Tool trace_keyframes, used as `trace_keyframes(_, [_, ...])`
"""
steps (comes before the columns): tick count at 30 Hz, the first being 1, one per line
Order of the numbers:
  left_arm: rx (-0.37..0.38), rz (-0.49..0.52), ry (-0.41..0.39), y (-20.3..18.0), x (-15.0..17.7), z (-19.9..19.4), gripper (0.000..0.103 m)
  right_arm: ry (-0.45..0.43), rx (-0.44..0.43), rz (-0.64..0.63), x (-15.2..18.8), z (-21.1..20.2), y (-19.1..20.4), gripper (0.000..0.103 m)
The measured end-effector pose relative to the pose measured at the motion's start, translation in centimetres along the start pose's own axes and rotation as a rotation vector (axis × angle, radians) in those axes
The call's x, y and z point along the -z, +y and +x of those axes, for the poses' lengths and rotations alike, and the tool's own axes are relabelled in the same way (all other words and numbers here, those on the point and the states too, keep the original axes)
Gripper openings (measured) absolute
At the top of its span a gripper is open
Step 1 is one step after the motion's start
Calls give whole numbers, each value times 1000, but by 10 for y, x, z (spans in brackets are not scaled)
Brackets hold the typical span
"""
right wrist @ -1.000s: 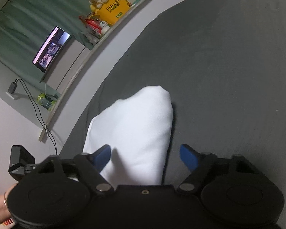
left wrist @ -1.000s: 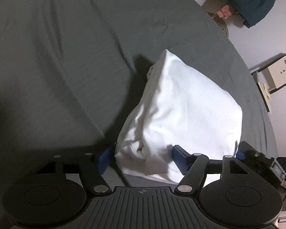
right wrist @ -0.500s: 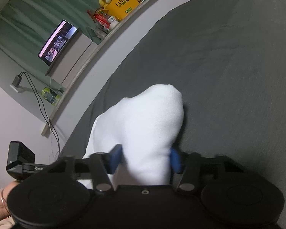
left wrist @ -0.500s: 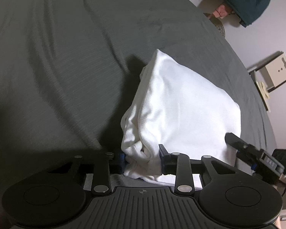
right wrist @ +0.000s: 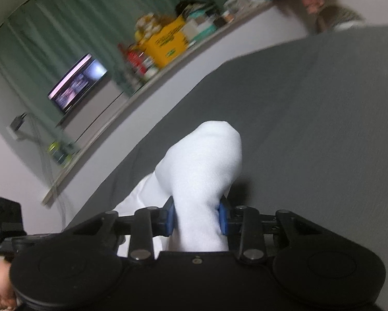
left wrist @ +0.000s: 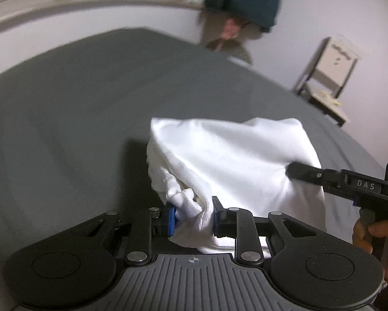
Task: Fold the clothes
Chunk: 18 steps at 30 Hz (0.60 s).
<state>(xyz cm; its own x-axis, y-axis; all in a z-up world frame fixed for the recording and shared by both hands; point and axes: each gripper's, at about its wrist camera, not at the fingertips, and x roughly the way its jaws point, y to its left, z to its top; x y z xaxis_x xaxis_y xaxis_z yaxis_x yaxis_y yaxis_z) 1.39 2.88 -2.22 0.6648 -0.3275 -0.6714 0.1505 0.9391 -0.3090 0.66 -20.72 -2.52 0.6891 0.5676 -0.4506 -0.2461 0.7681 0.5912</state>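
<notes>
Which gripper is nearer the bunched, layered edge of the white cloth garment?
Left. The left gripper, jaws closing, pinches that bunched edge of the white cloth garment itself; the right gripper, jaws also closing, pinches the garment's smooth opposite side.

White cloth (left wrist: 227, 155) in left gripper (left wrist: 192, 217) (closing)

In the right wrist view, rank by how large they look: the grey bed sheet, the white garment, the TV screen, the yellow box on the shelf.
1. grey bed sheet
2. white garment
3 and 4. TV screen and yellow box look about alike; both sit far back and are blurred, so they are left unranked.
</notes>
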Motion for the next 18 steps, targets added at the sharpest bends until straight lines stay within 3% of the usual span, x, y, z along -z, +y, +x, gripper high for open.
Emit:
trace_keyframes(9, [191, 128, -139, -132, -81, 80, 26, -248, 237, 70, -54, -87, -80, 31])
trace_keyframes(11, [194, 128, -127, -147, -87, 103, 26, -275, 270, 98, -58, -87, -107, 32])
trace_keyframes(15, [136, 96, -52, -147, -84, 143, 26, -224, 349, 223, -43, -65, -155, 33])
trace_keyframes(18, [120, 41, -7, -136, -74, 152, 27, -223, 392, 348, -38, -63, -173, 45])
